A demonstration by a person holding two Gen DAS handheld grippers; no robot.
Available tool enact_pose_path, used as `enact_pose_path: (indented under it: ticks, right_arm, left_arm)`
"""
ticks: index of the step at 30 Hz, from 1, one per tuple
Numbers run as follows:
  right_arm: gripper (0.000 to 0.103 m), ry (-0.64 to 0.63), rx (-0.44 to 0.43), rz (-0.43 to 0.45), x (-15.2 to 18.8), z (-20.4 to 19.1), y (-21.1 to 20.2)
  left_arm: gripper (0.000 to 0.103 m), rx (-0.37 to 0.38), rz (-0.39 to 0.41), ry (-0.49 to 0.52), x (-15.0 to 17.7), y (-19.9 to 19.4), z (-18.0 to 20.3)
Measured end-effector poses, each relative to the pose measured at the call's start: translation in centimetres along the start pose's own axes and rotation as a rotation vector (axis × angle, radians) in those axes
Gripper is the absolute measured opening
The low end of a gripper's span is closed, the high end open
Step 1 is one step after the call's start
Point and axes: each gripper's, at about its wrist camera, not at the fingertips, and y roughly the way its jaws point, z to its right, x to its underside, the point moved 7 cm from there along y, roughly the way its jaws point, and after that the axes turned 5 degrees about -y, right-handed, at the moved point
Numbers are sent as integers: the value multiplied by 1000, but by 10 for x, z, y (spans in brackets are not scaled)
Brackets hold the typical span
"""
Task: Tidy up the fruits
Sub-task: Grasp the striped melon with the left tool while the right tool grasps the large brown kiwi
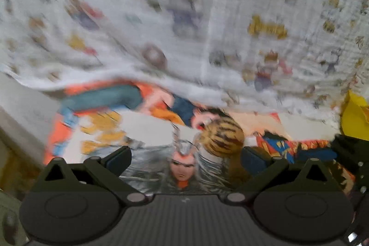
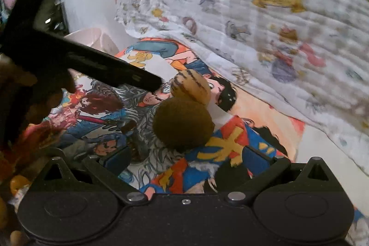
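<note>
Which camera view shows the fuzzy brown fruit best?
The right wrist view: the fuzzy brown fruit sits whole, between the open right gripper fingers. The left wrist view does not show it clearly.

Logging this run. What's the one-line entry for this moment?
left claw: open, near striped fruit | right claw: open, behind fuzzy brown fruit | fruits touching

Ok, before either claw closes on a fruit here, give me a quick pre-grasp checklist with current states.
1. Right claw open: ok.
2. Left claw open: ok.
3. Brown fuzzy fruit ahead of the right claw, not between its fingers: not ok.
4. Striped yellow fruit off-centre toward the left claw's right finger: not ok.
5. The two fruits apart for a clean single grasp: not ok, they look touching.
6. Left view sharp: not ok, blurred.
</note>
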Motion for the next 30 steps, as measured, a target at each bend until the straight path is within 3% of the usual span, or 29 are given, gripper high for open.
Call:
enact_pose_path:
  ticks: [2,7,18,30]
  right_arm:
    - [101,-9,-13,-7,-3,-1,6]
    - [99,-20,-10,-6,-10,-1,16]
    - [91,37,-1,-21,-17,11,34]
    - [79,31,14,-12,-25,10,42]
  left_arm:
    - [102,41,-57,-47,-1,17,-3]
    - [102,126,-85,-148,-12,34,-10]
    - [99,174,-98,-113,-24,45,0]
    - [81,178,-92,-90,-22,46,6]
